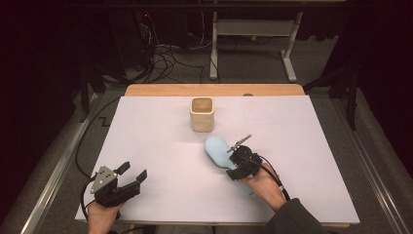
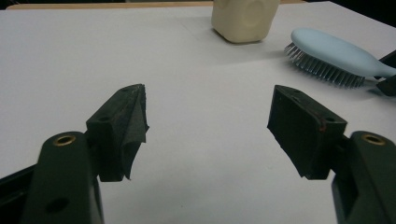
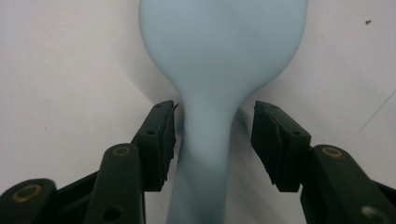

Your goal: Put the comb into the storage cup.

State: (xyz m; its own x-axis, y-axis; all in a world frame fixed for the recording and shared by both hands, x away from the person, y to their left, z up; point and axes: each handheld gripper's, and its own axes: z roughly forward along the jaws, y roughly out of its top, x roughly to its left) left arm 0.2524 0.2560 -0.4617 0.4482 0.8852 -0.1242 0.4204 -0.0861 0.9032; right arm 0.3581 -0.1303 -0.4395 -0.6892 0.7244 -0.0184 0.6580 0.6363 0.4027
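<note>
My right gripper [image 3: 214,140] straddled the neck of the light-blue hairbrush [image 3: 219,60], its jaws set either side of the handle. A narrow gap remained on each side, so nothing was clamped. The hairbrush lay bristles-down on the white table cover [image 1: 160,146], right of centre, its head pointing toward the cream square cup [image 1: 201,113] standing just beyond it. My left gripper [image 1: 134,173] sat near the front left corner of the cover, well apart from the brush, jaws released and wide with bare cover between them.
</note>
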